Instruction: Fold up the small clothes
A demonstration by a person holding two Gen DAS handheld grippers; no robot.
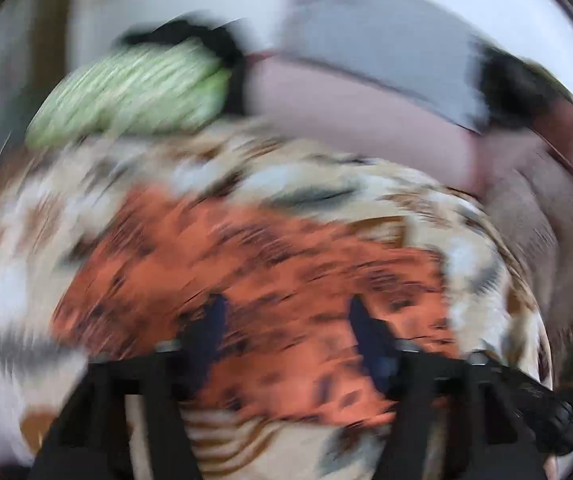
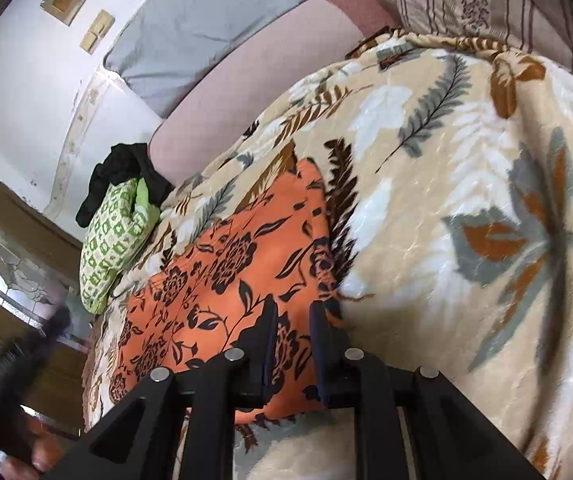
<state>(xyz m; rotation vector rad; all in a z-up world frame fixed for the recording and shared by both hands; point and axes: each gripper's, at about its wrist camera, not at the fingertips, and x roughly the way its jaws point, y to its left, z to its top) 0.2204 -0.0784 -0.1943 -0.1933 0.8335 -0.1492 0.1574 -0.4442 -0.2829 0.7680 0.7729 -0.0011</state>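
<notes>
Orange garment (image 2: pixel 222 276) with black floral print: lies flat on the leaf-patterned beige blanket (image 2: pixel 466 160), lower centre-left of the right wrist frame; in the left wrist frame the same cloth (image 1: pixel 270 280) fills the lower centre, heavily motion-blurred. Right gripper (image 2: pixel 292 308): bottom centre of its frame, fingers set narrow, a slim gap between them, tips over the garment's right edge; whether the pads pinch the fabric cannot be told. Left gripper (image 1: pixel 286 316): bottom centre of its frame, fingers spread wide above the orange cloth, nothing between them. Green-and-white patterned cloth (image 2: pixel 114 236): bunched at the left of the right wrist frame, just beyond the garment's far corner, at the blanket's edge. Black cloth (image 2: pixel 122 172): crumpled directly above the green one, touching it. Pink bed sheet (image 2: pixel 270 80): upper centre, beyond the blanket. Grey pillow (image 2: pixel 214 16): upper left of centre, against the white wall (image 2: pixel 18 92). Striped pillow (image 2: pixel 466 0): top right.
</notes>
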